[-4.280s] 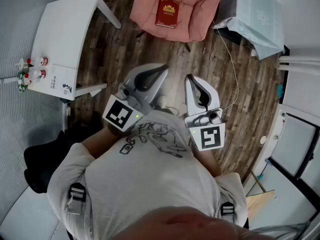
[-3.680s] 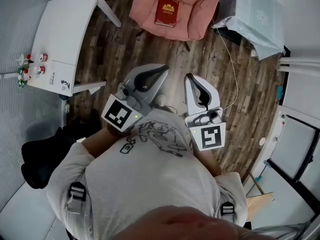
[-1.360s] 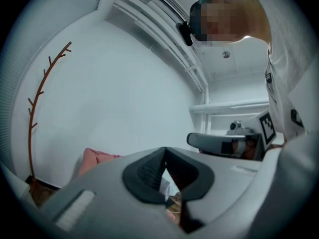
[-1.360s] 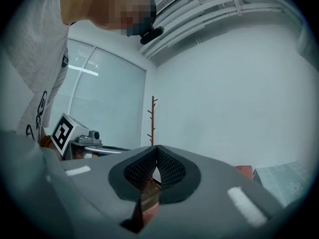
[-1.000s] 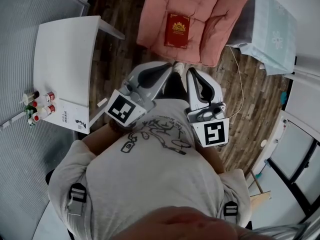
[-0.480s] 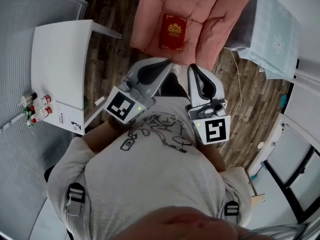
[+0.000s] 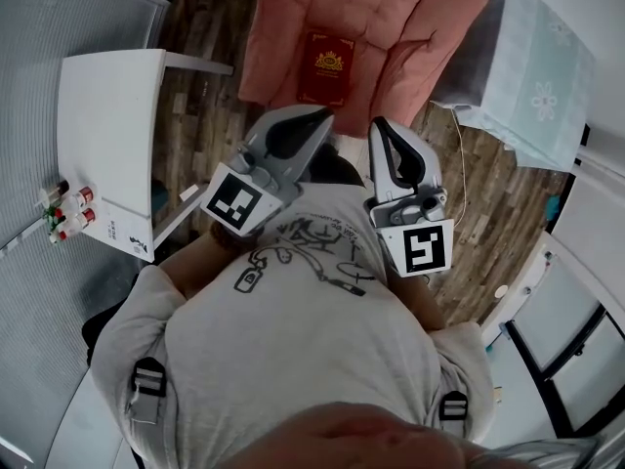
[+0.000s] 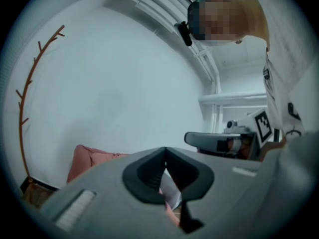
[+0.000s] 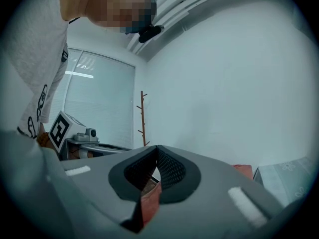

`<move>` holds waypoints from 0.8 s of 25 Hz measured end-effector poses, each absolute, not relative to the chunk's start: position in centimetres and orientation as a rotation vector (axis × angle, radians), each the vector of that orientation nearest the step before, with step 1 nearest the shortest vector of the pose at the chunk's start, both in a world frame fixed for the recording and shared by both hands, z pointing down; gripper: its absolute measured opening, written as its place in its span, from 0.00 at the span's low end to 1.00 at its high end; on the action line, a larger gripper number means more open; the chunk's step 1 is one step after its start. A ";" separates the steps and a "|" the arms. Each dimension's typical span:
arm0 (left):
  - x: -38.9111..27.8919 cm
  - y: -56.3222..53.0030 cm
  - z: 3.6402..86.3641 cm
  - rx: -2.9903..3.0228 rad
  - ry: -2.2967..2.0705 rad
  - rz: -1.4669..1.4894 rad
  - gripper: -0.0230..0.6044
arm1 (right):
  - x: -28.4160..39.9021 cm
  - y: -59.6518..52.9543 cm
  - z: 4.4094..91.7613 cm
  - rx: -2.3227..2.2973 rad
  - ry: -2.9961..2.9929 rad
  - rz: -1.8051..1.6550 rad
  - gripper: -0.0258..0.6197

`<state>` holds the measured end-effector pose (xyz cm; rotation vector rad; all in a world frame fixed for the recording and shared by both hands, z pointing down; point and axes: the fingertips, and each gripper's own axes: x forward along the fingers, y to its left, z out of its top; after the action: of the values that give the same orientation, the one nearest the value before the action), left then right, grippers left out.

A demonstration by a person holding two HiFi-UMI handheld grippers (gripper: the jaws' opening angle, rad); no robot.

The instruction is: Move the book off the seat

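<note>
Lying flat and cover-up on the salmon-pink tufted seat cushion (image 7: 391, 18) of an armchair, the dark red hardcover book (image 7: 327, 66) with a gold emblem sits toward the cushion's front-left part as the head view shows it, with nothing on it.

The grey plastic left gripper (image 7: 325, 117) and the matching grey right gripper (image 7: 377, 125) are held side by side in front of the person's light grey T-shirt (image 7: 303, 340), both pointing toward the chair. Each carries its cube of black-and-white square markers at the rear.

In the left gripper view the dark pads (image 8: 144, 176) are clenched tip to tip, and nothing is caught between them (only a sliver of pink cushion and pale cloth shows through the gap below the tips). The right gripper view shows the same: its mesh-textured pads (image 9: 174, 176) meet at the tip, empty.

From the head view the book lies just beyond the left gripper's tip and is touched by neither gripper.

A white rectangular table (image 7: 103, 115) stands to the left of the chair, with a few small red-capped bottles (image 7: 63, 208) at its near corner. A table draped in pale blue-green cloth (image 7: 537, 66) stands at the chair's right. A thin white cable (image 7: 459, 179) trails over the dark wood-plank floor (image 7: 205, 96). A bare brown branch-shaped stand (image 9: 143, 116) rises against the white wall.
</note>
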<state>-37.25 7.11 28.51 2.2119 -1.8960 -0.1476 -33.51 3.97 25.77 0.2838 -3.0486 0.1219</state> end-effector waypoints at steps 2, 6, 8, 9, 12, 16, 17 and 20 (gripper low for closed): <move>-37.2 5.4 29.1 2.193 -1.906 -0.129 0.04 | -33.2 2.2 26.3 0.269 -3.046 0.150 0.05; -37.1 1.8 29.9 2.145 -1.927 -0.116 0.04 | -32.8 -1.4 27.0 0.233 -3.039 0.195 0.05; -37.2 1.0 30.1 2.134 -1.934 -0.110 0.04 | -32.9 -2.1 27.4 0.214 -3.035 0.201 0.05; -37.2 0.7 30.3 2.131 -1.934 -0.106 0.04 | -33.0 -2.4 27.6 0.208 -3.033 0.204 0.05; -37.4 -0.2 31.0 2.118 -1.930 -0.096 0.04 | -33.5 -3.2 28.3 0.200 -3.028 0.221 0.05; -38.4 -0.9 32.6 2.101 -1.924 -0.084 0.04 | -34.6 -4.0 29.6 0.196 -3.008 0.241 0.05; -38.8 -1.1 33.1 2.095 -1.922 -0.084 0.04 | -34.9 -4.2 30.2 0.197 -2.997 0.247 0.05; -40.4 -2.0 34.7 2.076 -1.913 -0.075 0.04 | -36.2 -4.9 32.1 0.200 -2.966 0.262 0.05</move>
<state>-40.42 -1.96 34.75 2.0757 -1.9132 -0.0749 -36.22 -4.95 32.11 0.2001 -2.9659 0.2623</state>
